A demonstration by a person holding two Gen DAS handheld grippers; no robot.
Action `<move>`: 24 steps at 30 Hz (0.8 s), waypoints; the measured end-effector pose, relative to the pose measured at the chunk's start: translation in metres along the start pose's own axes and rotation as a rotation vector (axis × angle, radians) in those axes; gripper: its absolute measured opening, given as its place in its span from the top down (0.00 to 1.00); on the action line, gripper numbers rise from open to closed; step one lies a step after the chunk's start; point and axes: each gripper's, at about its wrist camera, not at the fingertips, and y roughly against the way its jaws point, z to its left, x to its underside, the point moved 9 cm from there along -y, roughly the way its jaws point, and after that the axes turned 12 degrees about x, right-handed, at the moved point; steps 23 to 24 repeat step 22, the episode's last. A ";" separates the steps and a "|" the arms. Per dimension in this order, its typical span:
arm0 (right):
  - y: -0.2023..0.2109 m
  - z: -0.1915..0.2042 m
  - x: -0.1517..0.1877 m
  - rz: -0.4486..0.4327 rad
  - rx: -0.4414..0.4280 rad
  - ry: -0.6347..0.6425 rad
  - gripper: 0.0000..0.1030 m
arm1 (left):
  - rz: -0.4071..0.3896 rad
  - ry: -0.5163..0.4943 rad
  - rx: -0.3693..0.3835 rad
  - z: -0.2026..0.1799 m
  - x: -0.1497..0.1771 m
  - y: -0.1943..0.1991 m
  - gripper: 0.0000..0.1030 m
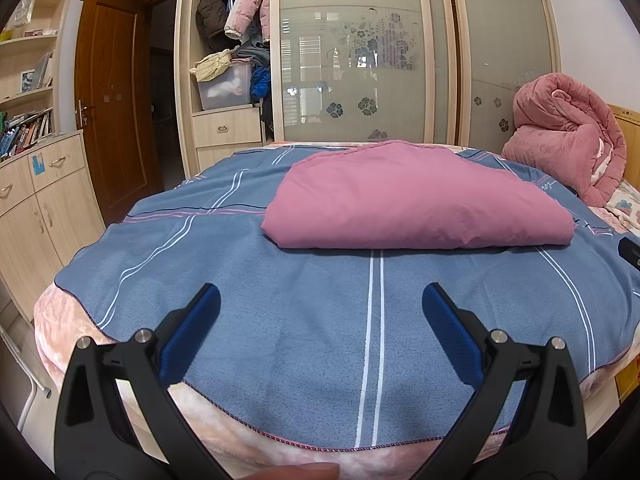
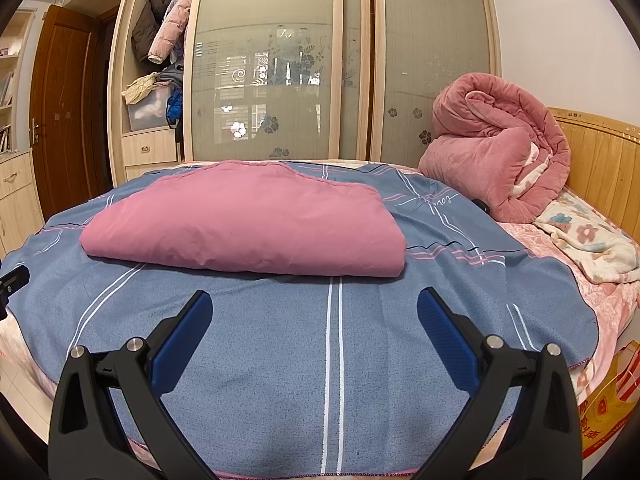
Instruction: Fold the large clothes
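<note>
A pink garment (image 1: 416,200) lies folded into a thick rectangle on the blue striped cover (image 1: 280,320) of the bed; the right wrist view shows the same pink garment (image 2: 248,224) on the blue cover (image 2: 280,340). My left gripper (image 1: 320,300) hovers over the cover near the bed's front edge, short of the garment, open and holding nothing. My right gripper (image 2: 314,306) is likewise open and empty, just in front of the fold's near edge. The tip of the right gripper shows at the right edge of the left wrist view, and the left one at the left edge of the right wrist view.
A rolled pink quilt (image 2: 496,148) and a floral blanket (image 2: 588,244) sit at the bed's right end by the wooden headboard (image 2: 600,160). A wardrobe with sliding glass doors (image 1: 360,60) stands behind the bed. Cabinets (image 1: 36,208) and a brown door (image 1: 112,100) are at left. A yellow bag (image 2: 608,412) hangs at the right.
</note>
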 end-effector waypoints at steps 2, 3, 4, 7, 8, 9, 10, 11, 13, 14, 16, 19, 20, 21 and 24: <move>0.000 0.000 0.000 0.001 0.000 0.000 0.01 | -0.001 -0.003 -0.001 0.000 0.000 0.000 0.02; 0.000 0.000 0.000 0.001 0.000 0.000 0.01 | -0.001 -0.004 -0.001 -0.001 0.000 0.000 0.02; 0.000 0.000 0.001 0.002 0.000 0.000 0.01 | -0.001 -0.004 0.001 -0.001 0.001 0.000 0.02; 0.000 0.000 0.001 0.003 -0.001 0.001 0.01 | -0.008 -0.006 0.001 -0.001 0.000 0.001 0.02; 0.000 0.000 0.001 0.003 -0.001 0.001 0.01 | -0.012 -0.006 -0.001 -0.001 0.000 0.002 0.02; 0.000 -0.001 0.002 0.004 -0.002 0.000 0.01 | -0.012 -0.006 -0.001 -0.001 0.000 0.002 0.02; 0.000 0.000 0.002 0.004 -0.002 0.000 0.01 | -0.013 -0.007 -0.002 -0.001 0.001 0.002 0.02; 0.000 0.000 0.002 0.005 -0.001 0.001 0.01 | -0.012 -0.009 -0.003 -0.001 0.001 0.002 0.02; 0.000 0.000 0.001 0.003 -0.001 0.001 0.01 | -0.006 -0.010 0.003 -0.002 0.002 0.001 0.02; 0.000 0.000 0.002 0.003 -0.002 0.002 0.01 | -0.001 -0.009 0.006 -0.002 0.002 0.001 0.02; 0.000 0.000 0.002 0.004 -0.001 0.002 0.01 | 0.005 -0.008 0.007 -0.002 0.002 0.000 0.02; 0.000 0.000 0.002 0.003 -0.001 0.002 0.01 | 0.003 -0.004 0.008 -0.001 0.001 0.000 0.02; 0.000 0.000 0.002 0.004 -0.002 0.002 0.01 | 0.003 -0.002 0.009 -0.001 0.001 0.000 0.02; 0.000 0.000 0.002 0.004 -0.001 0.002 0.01 | 0.007 0.002 0.011 -0.001 0.002 -0.001 0.02; 0.000 0.000 0.002 0.004 -0.001 0.002 0.01 | 0.009 0.004 0.012 -0.001 0.001 -0.002 0.02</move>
